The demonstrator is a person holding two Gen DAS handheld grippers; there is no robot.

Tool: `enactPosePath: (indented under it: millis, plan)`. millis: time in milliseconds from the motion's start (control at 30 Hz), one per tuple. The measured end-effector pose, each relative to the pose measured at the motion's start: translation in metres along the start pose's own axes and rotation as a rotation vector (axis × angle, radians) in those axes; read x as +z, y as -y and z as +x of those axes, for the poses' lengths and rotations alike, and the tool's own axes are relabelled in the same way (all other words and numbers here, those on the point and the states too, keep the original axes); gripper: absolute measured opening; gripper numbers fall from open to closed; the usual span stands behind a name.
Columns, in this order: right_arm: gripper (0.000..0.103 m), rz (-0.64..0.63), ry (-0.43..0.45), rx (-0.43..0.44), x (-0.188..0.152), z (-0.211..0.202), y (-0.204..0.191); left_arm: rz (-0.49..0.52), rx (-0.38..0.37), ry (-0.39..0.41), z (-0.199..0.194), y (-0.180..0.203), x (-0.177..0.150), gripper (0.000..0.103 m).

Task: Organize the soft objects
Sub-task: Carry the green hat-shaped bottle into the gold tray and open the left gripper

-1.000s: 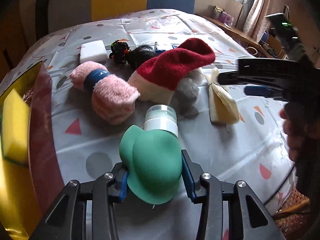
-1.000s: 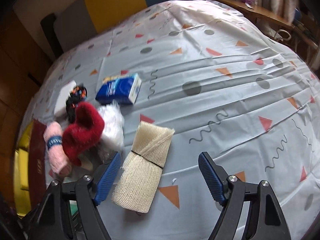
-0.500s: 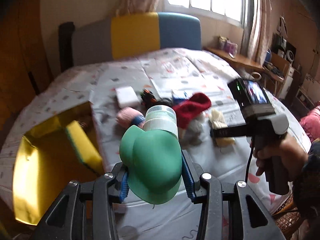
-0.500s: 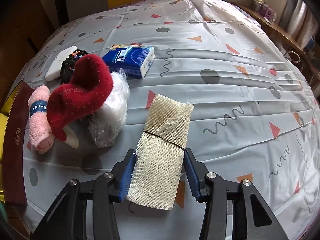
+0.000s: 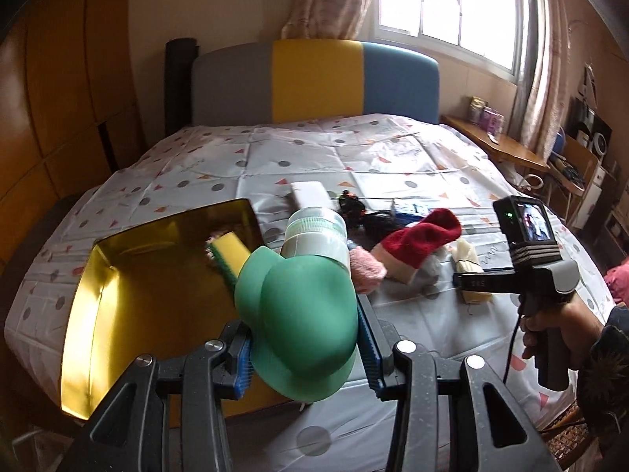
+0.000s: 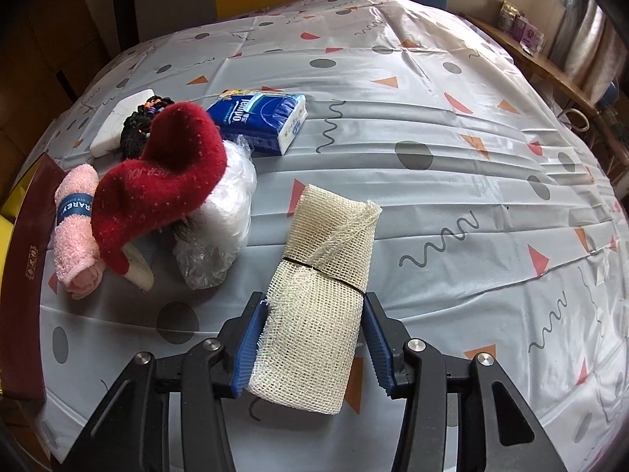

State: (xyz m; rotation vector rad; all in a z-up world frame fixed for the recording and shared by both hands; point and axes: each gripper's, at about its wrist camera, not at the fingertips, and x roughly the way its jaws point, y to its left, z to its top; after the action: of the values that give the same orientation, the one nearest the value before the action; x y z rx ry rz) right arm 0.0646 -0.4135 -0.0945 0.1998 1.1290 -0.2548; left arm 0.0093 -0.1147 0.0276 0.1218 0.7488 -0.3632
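One red sock [image 6: 157,181], one pink towel [image 6: 74,232], one tissue pack [image 6: 259,118], one mesh roll [image 6: 322,295].

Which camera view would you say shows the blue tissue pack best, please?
The right wrist view: the blue tissue pack lies in full sight behind the red sock, its printed top and white end both visible. In the left wrist view only a small blue sliver shows beyond the sock, too small to read.

Left gripper [image 5: 304,348]: black plastic linkage arms, silver round screws, ribbed blue pads.
Right gripper [image 6: 312,348]: same black arms, silver screws, ribbed blue pads.
Grey pistol-grip handle [image 5: 552,338]: black cable hanging beside it; small black camera [image 5: 525,222] with lit screen above the handle.
Dark fuzzy sleeve [image 5: 603,362]: just right of the handle.
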Motion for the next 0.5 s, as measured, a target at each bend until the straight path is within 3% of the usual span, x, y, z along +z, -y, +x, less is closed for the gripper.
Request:
enactPosePath:
  millis: [500]
  plan:
    - [0.049,-0.032,0.01,-0.014,-0.001,0.001,-0.003,-0.089,0.043,-0.035,0.0,-0.037,-0.014,0.044]
